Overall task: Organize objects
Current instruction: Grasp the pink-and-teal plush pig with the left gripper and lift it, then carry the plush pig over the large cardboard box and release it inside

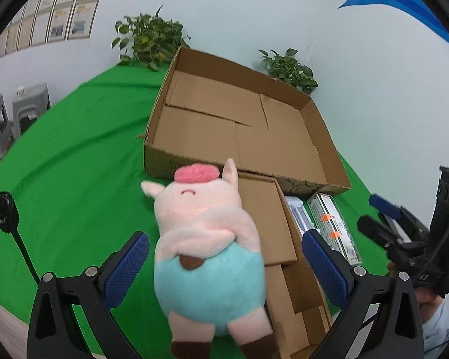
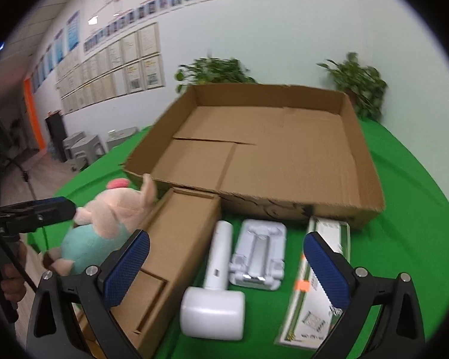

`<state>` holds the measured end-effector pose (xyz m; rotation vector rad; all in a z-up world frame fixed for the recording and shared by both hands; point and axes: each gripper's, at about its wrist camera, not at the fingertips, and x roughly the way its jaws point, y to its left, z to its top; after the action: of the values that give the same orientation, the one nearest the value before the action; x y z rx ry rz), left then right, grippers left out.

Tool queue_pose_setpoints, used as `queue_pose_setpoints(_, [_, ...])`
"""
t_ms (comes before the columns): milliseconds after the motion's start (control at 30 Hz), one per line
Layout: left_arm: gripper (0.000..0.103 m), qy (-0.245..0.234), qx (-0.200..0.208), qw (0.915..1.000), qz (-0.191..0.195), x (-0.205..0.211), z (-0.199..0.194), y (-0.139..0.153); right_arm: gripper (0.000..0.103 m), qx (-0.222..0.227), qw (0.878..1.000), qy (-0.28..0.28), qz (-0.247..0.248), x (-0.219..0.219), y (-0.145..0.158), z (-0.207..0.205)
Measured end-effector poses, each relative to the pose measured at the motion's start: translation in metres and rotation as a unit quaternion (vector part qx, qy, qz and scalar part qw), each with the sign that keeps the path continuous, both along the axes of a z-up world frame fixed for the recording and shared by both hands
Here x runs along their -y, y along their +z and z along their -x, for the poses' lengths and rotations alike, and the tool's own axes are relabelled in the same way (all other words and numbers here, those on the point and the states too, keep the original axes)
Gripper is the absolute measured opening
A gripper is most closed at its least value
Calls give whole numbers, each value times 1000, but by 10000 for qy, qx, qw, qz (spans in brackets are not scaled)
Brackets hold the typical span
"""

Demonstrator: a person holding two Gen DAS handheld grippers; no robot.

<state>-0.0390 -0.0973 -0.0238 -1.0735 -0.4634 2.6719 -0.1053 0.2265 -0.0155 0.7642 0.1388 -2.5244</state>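
I straddle the pink plush pig in teal shorts [image 1: 206, 239] with the left gripper [image 1: 224, 264], jaws spread. The right gripper [image 2: 226, 264] hovers, jaws spread, over the white handheld device [image 2: 215, 284]. Next: pinch the pig, transfer into the open shallow cardboard box [image 1: 329, 137].

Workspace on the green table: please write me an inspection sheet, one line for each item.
Surface: green cloth covers the table.
Job's things: large open cardboard tray, nothing inside; plush pig; long cardboard box; white handheld device; white stand; green-and-white flat box. All lie in front of the tray.
Clutter: nothing seen.
Grippers: left gripper open, one finger on each side of the pig; right gripper open above the white items, holding nothing.
Cables: thin black cable at the left edge.
Surroundings: two potted plants, grey stools, framed papers on the wall.
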Motion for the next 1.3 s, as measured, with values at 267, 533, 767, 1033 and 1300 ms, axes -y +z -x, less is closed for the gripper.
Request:
queue_pose_setpoints(267, [101,-299,641,9890,-1301,39,3,-46,102,579,9686,2157,1096,41,27,-12])
queue_pose_setpoints(533, [70,-449,768,9826,-1631,46,9,-71,102,1247,9644,2181,825,92,-1,6])
queue_pose_setpoints(767, [55,-294,569,9913,-1146,46,0,-60,102,1932,9599,1932,630,120,-21,24])
queue_pose_setpoints(1033, [54,166,203,9996,-116,48,-25,-31,102,2370,9457,2110,707,156,-25,26])
queue_pose_setpoints(1300, [54,184,245,9995,-51,41,-25,-52,95,2670,9476,1676,512,165,-49,25])
